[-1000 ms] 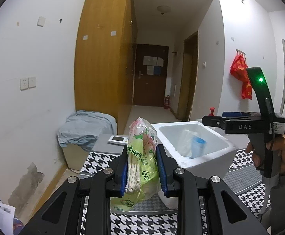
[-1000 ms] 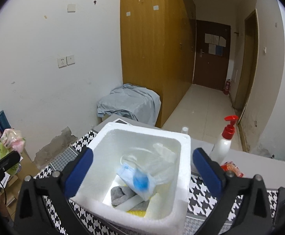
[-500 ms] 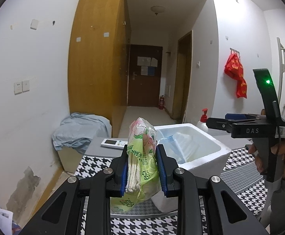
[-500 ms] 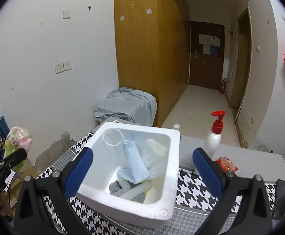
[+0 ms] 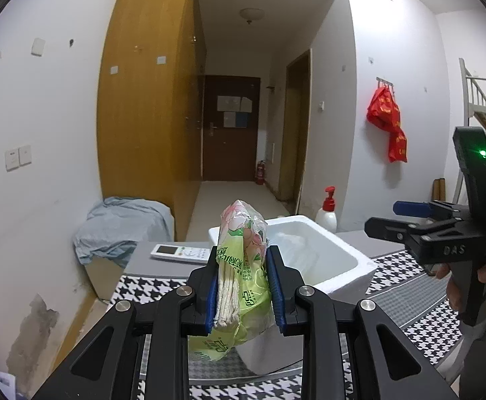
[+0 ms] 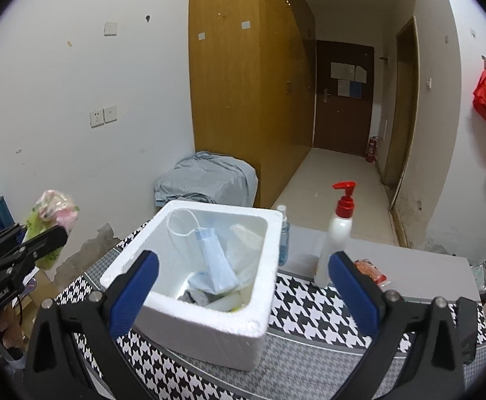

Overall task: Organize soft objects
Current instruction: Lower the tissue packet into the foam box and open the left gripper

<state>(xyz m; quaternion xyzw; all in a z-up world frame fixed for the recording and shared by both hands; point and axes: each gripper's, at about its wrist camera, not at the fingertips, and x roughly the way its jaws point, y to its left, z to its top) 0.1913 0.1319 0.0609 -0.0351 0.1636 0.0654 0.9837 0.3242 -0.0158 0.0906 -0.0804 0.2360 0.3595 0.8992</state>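
Note:
My left gripper [image 5: 243, 286] is shut on a green and pink tissue pack [image 5: 241, 266], held upright in the air left of the white foam box [image 5: 339, 266]. The pack also shows at the far left of the right wrist view [image 6: 51, 220], in the left gripper [image 6: 26, 250]. My right gripper [image 6: 243, 293] is open and empty, hovering near the foam box [image 6: 209, 330]. In the box lie a blue face mask [image 6: 216, 263], a clear plastic bag [image 6: 246, 240] and grey cloth [image 6: 196, 296]. The right gripper appears at the right of the left wrist view [image 5: 406, 220].
The box stands on a houndstooth mat [image 6: 303, 303]. A red-capped pump bottle [image 6: 336, 236], a small blue bottle [image 6: 283, 236] and a red snack packet [image 6: 371, 271] stand behind it. A white remote [image 5: 181, 253] lies on the grey tabletop. A cloth-covered box [image 6: 206, 180] sits on the floor.
Both grippers have drawn back and up from the foam box, which now sits lower and farther in both views. The left gripper still holds the tissue pack.

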